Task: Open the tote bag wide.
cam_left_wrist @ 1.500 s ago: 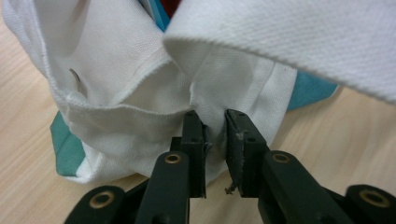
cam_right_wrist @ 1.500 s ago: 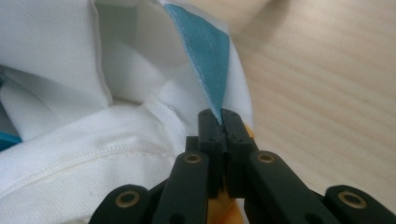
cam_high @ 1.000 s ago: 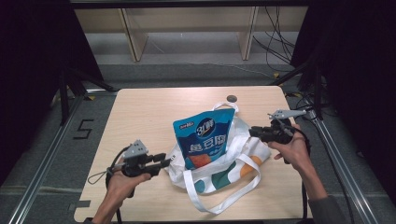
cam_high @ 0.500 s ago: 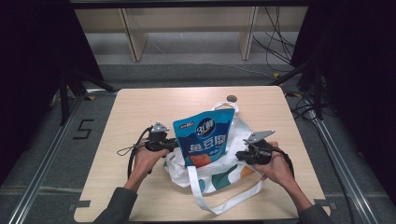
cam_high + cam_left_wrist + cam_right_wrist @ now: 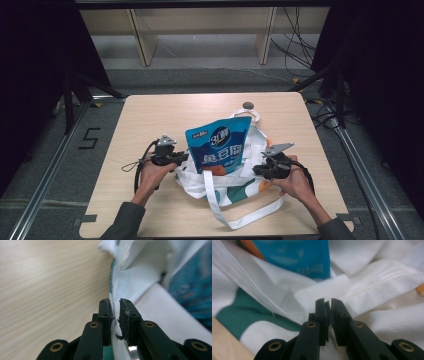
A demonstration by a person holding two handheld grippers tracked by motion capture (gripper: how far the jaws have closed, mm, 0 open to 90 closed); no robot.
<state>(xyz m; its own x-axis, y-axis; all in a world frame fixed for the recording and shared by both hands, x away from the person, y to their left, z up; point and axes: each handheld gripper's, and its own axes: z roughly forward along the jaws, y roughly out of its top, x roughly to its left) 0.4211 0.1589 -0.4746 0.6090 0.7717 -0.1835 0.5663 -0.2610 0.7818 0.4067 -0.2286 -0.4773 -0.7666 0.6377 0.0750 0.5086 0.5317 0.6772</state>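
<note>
The left tongs [image 5: 184,157] are pinching the white fabric at the left edge of the tote bag [image 5: 250,150], their jaws having just been closing; in the left gripper view [image 5: 114,312] a narrow slit is remaining between the pads, and the bag's cloth is running straight through it. The right tongs [image 5: 256,170] are doing the same at the bag's right side, jaws likewise having just been closing; in the right gripper view [image 5: 327,311] they are nearly together, with a fold of the white fabric caught between them.

The blue pouch [image 5: 220,145] is standing upright in the mouth of the tote bag, its top half projecting above the rim. The bag itself is lying slumped at the middle of the table [image 5: 145,120], nearer the person's edge.

Judgement: the two grips are being taken on opposite sides of the bag's opening so that the cloth can be spread or drawn up around the pouch; holding the rim rather than the pouch is leaving the pouch free to sink in. The pouch is propped by the bunched fabric around it and could tip if one side is pulled harder than the other.

Count: one tote bag, one pouch, two tongs, two white straps [image 5: 220,207] trailing from the bag (one toward the person, one behind the pouch), and one small dark round object [image 5: 247,105] lying beyond the bag.
</note>
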